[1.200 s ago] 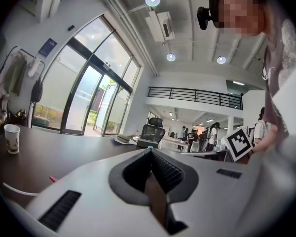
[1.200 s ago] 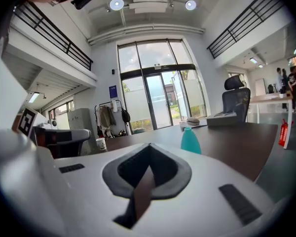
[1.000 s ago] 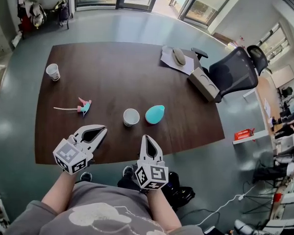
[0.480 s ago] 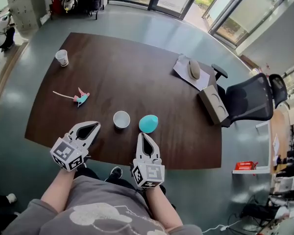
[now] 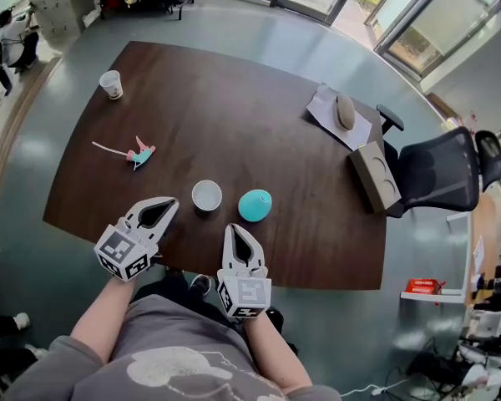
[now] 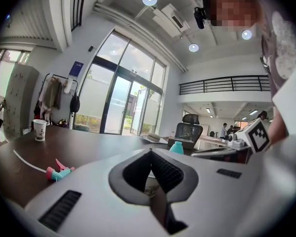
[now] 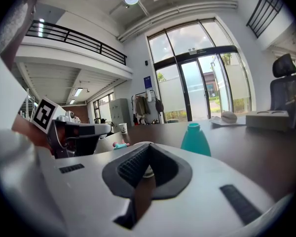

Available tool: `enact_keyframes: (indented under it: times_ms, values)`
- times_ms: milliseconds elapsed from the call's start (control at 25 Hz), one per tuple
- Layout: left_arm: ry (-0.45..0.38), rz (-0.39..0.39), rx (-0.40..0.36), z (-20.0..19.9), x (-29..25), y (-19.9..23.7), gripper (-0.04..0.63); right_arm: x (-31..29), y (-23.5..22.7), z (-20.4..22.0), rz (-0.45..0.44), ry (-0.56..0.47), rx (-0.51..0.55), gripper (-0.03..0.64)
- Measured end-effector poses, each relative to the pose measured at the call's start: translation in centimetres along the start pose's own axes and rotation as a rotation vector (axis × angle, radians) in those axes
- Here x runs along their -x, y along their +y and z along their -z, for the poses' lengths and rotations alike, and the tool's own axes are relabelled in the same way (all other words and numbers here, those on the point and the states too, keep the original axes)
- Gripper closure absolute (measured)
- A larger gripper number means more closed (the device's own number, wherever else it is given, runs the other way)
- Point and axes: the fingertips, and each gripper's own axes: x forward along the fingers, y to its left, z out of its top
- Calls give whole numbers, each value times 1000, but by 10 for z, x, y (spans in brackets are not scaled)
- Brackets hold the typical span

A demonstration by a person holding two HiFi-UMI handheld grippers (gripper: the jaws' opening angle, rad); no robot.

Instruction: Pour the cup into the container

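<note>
White round cup (image 5: 206,195) hasn't been touched yet, so the pour is basically at zero as far as I can tell.

The dark brown wooden surface (image 5: 234,107) fills most of the head view. At its near edge, lower middle of the frame, sit the two white grippers. The left gripper (image 5: 170,204) has its jaws pressed together with nothing in them, and the right gripper (image 5: 235,229) is the same, tips meeting and empty.

Just above the right one is the teal drop-shaped container (image 5: 255,205), upright. The cup stands just left of it, close but apart, also upright, a bit above the left gripper. A second small paper cup (image 5: 111,83) is way off in the upper left.

Still to do: grab, lift, tip, pour.
</note>
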Motion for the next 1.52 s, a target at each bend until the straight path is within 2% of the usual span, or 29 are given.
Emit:
enact_keyframes:
  times_ms: [240, 440, 680, 760, 960, 1120, 1520]
  values:
    - [10, -6, -8, 9, -11, 6, 589, -5, -2, 11, -6, 31, 0, 610]
    - [18, 6, 38, 18, -13, 23, 589, -29, 15, 13, -43, 43, 8, 556]
    - [60, 25, 55, 32, -18, 41, 589, -54, 24, 32, 3, 108, 84, 382]
    - [68, 29, 59, 35, -20, 48, 589, -62, 26, 40, 5, 135, 103, 361]
    - [84, 16, 75, 41, -27, 66, 589, -81, 27, 53, 0, 176, 80, 345]
    - [92, 30, 84, 45, -36, 72, 589, -96, 21, 55, 40, 182, 99, 327]
    - [138, 56, 130, 58, -45, 78, 589, -119, 19, 61, 52, 212, 141, 305]
